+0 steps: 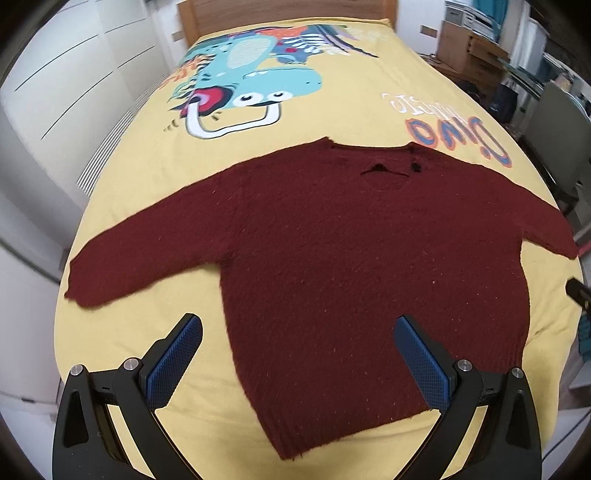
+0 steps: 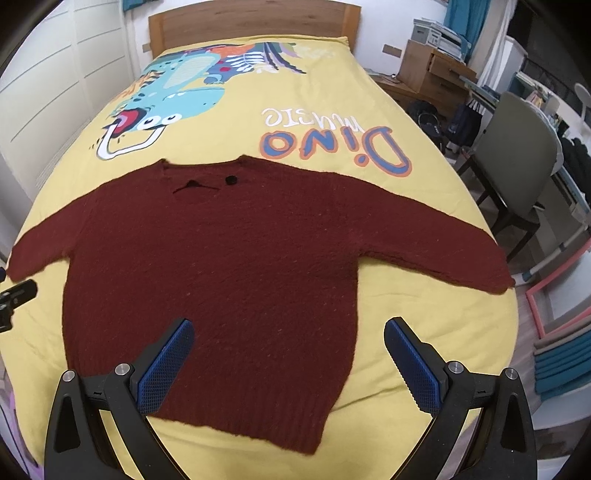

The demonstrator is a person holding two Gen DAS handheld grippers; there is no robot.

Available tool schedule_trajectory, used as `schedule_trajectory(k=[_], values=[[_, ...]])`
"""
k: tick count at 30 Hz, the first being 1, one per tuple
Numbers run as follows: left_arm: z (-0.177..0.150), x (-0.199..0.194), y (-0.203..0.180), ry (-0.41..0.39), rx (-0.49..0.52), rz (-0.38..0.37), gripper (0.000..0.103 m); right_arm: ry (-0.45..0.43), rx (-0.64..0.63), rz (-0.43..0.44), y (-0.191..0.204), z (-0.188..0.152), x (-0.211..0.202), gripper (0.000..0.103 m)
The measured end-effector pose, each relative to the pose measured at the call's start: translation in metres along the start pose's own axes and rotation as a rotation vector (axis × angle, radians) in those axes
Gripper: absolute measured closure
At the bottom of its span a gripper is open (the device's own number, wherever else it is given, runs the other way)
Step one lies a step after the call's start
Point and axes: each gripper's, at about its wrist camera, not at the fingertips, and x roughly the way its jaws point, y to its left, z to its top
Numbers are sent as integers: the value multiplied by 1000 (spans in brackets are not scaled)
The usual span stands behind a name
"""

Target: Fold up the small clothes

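Note:
A small dark red knitted sweater (image 1: 332, 251) (image 2: 221, 258) lies flat on the yellow bed cover, both sleeves spread out sideways, neck toward the headboard and hem toward me. My left gripper (image 1: 297, 334) hovers open above the hem's left part, its blue pads wide apart with nothing between them. Over the hem's right part my right gripper (image 2: 288, 338) is open too and holds nothing. Each gripper shows at the edge of the other's view: the right one (image 1: 578, 291) and the left one (image 2: 16, 293).
The yellow cover (image 2: 424, 325) carries a dinosaur print (image 2: 173, 92) and lettering beyond the sweater. A wooden headboard (image 2: 255, 18) stands at the far end. White cupboards (image 1: 55, 92) line the left side. A chair (image 2: 517, 155), desk and bags crowd the floor on the right.

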Motion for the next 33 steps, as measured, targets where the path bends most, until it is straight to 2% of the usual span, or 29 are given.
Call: schedule_trajectory(k=[6,12,15,18,22,29,33], values=[[18,18,-2,8,12,-10,1,-24,89,-33,-59,14,24,1],[37,44,-10,40,43,-3,1,-27,231,-83,-149,30,59,1],[42,58,-12,61,41,7,1,3,300,-115,-192,31,86,1],[43,73,-10,93,27,7,1,23,457,-162,-245,26,116,1],[43,89,-5,129,13,29,1,82,617,-178,-298,17,158,1],[43,107,7,180,-20,48,1,163,805,-169,-360,3,215,1],[44,110,8,190,-18,53,1,122,882,-146,-378,-1,223,1]])
